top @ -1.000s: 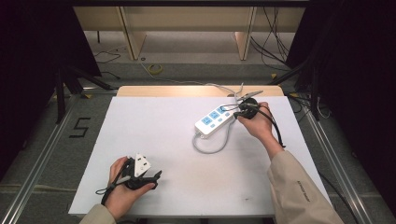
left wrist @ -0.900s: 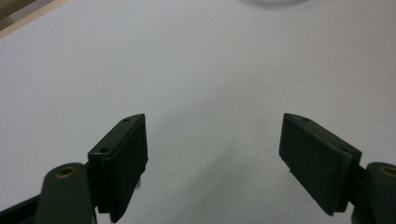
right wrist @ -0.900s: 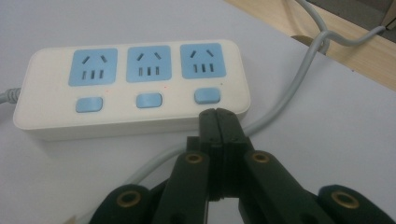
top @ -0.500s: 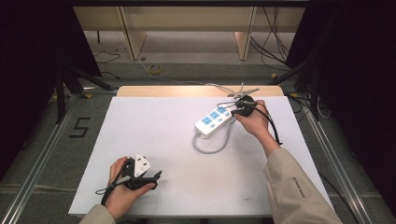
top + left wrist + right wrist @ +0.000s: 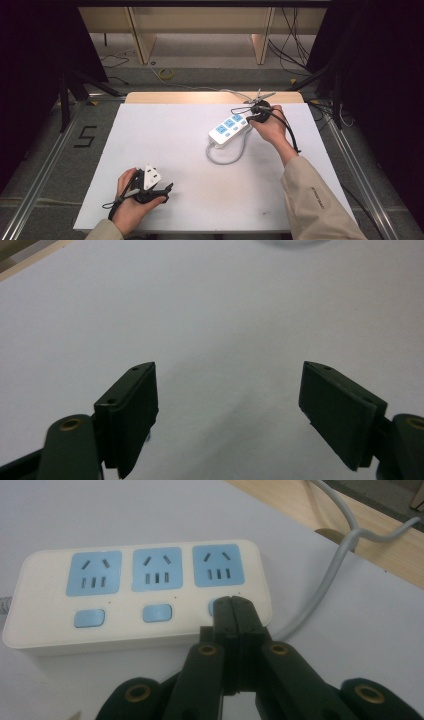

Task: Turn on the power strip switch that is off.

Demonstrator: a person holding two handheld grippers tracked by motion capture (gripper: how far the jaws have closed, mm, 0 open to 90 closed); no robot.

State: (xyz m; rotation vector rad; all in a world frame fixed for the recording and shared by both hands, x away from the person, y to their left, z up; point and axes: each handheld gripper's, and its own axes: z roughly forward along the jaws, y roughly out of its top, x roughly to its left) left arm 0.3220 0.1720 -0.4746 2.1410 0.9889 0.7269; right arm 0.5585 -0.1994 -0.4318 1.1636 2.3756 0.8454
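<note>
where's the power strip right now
In the high view the power strip lies on the white table, right of centre toward the far edge. The shut right gripper has its tips at the switch of the strip's end socket.

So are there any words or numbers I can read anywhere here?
"5": black mark on the floor left of the table.
Small print on the person's right sleeve: too blurred to read.
Power strip: only blue sockets and buttons, no words.

Third switch (image 5: 216,606) behind closed hand-held gripper (image 5: 234,611)
</note>
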